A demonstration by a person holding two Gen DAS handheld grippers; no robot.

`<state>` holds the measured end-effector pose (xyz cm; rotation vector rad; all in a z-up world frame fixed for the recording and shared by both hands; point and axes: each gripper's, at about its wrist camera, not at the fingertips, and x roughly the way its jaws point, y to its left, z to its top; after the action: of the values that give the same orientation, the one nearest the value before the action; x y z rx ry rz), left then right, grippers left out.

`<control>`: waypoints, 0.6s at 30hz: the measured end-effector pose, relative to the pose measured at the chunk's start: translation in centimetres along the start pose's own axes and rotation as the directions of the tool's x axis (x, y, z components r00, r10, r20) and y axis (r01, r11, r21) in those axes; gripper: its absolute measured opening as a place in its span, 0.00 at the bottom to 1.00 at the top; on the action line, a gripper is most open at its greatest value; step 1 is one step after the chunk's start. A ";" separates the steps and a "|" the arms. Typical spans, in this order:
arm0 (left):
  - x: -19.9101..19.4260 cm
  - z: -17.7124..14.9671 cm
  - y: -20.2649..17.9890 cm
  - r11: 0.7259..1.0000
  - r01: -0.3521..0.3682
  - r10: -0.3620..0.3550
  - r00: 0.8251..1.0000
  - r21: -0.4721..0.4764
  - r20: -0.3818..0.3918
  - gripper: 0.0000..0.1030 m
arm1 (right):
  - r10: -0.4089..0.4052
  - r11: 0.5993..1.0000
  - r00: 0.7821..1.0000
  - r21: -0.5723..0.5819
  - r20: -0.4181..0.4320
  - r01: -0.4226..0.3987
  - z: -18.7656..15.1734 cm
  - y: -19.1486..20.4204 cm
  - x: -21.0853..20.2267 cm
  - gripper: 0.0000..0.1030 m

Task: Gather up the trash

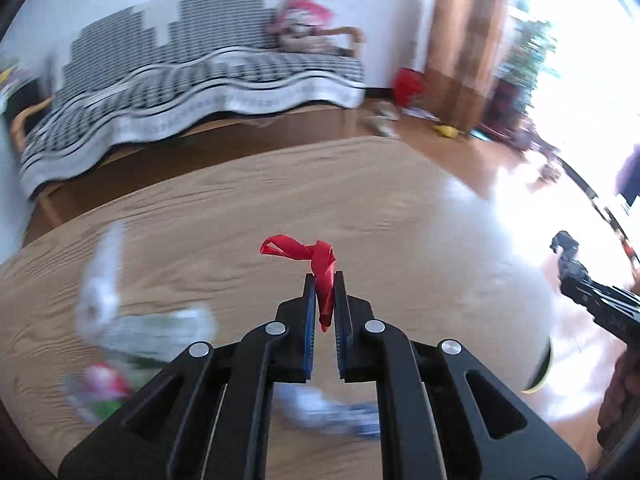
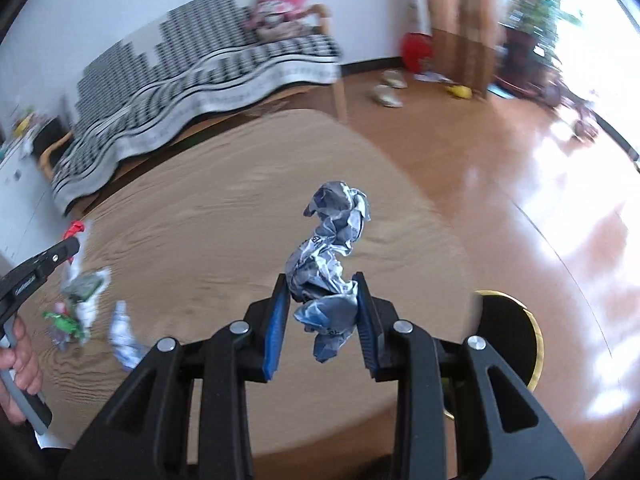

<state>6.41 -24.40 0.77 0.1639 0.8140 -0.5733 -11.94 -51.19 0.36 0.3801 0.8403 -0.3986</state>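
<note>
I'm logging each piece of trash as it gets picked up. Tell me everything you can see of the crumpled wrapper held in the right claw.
The crumpled wrapper is a twisted wad of thin, creased film or paper, white with blue-grey print. It stands roughly upright, its lower part pinched between the blue pads of the right claw, its upper part rising free above the fingertips and a small tail hanging below the grip. It is lifted off the wooden table; only the pads touch it.

Light: bright daylight from right | glare: floor (image 2: 560,184) blown out | blur: table litter (image 1: 132,344) smeared | edges: fisheye-bent, dark corners
</note>
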 end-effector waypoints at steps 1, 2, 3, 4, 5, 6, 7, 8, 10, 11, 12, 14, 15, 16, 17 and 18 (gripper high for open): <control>0.3 -0.2 -1.9 0.999 0.024 -0.024 1.000 0.023 -0.002 0.07 | -0.020 0.999 1.000 0.025 0.001 0.020 -0.3 -1.9 -0.4 0.31; 0.7 -0.3 -4.2 0.997 0.058 -0.057 0.998 0.050 -0.008 0.07 | -0.039 0.998 0.999 0.057 -0.001 0.039 -0.7 -4.1 -0.7 0.31; 1.0 -0.5 -6.2 0.994 0.086 -0.086 0.996 0.070 -0.014 0.07 | -0.051 0.995 0.999 0.082 -0.004 0.051 -1.1 -5.7 -0.9 0.31; 1.5 -0.8 -8.7 0.988 0.125 -0.123 0.992 0.091 -0.024 0.07 | -0.068 0.991 0.998 0.115 -0.010 0.069 -1.7 -7.9 -1.2 0.31; 1.7 -1.0 -10.2 0.983 0.149 -0.146 0.989 0.104 -0.030 0.07 | -0.080 0.987 0.997 0.136 -0.016 0.081 -2.2 -9.4 -1.3 0.31; 2.1 -1.2 -12.1 0.977 0.178 -0.174 0.984 0.120 -0.038 0.07 | -0.094 0.982 0.995 0.164 -0.026 0.097 -2.8 -11.3 -1.4 0.31; 2.3 -1.5 -14.0 0.969 0.205 -0.200 0.979 0.139 -0.044 0.07 | -0.106 0.975 0.994 0.191 -0.037 0.112 -3.5 -13.1 -1.5 0.31; 2.6 -1.9 -16.3 0.956 0.243 -0.237 0.970 0.163 -0.053 0.07 | -0.113 0.971 0.993 0.208 -0.047 0.120 -4.0 -14.3 -1.5 0.31; 3.1 -2.8 -19.5 0.937 0.287 -0.279 0.958 0.200 -0.065 0.07 | -0.127 0.957 0.989 0.251 -0.079 0.143 -5.6 -17.4 -1.4 0.31; 3.3 -3.3 -21.5 0.924 0.310 -0.300 0.951 0.226 -0.077 0.07 | -0.131 0.954 0.987 0.261 -0.090 0.151 -6.0 -18.3 -1.3 0.31; 3.6 -3.8 -22.9 0.912 0.331 -0.319 0.944 0.243 -0.087 0.07 | -0.136 0.947 0.985 0.277 -0.109 0.162 -6.7 -19.5 -1.0 0.31; 4.1 -4.9 -25.8 0.887 0.373 -0.356 0.928 0.273 -0.111 0.07 | -0.125 0.938 0.982 0.307 -0.138 0.163 -7.7 -21.3 -0.5 0.31; 4.3 -5.2 -27.0 0.877 0.389 -0.370 0.921 0.282 -0.122 0.07 | -0.118 0.932 0.981 0.325 -0.152 0.162 -8.3 -22.3 -0.3 0.31; 4.6 -5.4 -27.8 0.867 0.404 -0.382 0.915 0.290 -0.133 0.07 | -0.114 0.928 0.980 0.336 -0.164 0.164 -8.7 -23.0 -0.1 0.31; 4.9 -5.8 -28.9 0.856 0.420 -0.395 0.907 0.301 -0.145 0.07 | -0.111 0.926 0.979 0.341 -0.171 0.164 -8.9 -23.3 0.1 0.31; 5.1 -6.1 -29.7 0.847 0.432 -0.402 0.902 0.309 -0.156 0.07 | -0.106 0.922 0.978 0.350 -0.178 0.163 -9.2 -23.9 0.3 0.31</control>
<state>-10.79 -49.29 -4.83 0.3319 0.8342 -1.1296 -29.09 -67.45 -9.40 0.7069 0.9496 -0.6638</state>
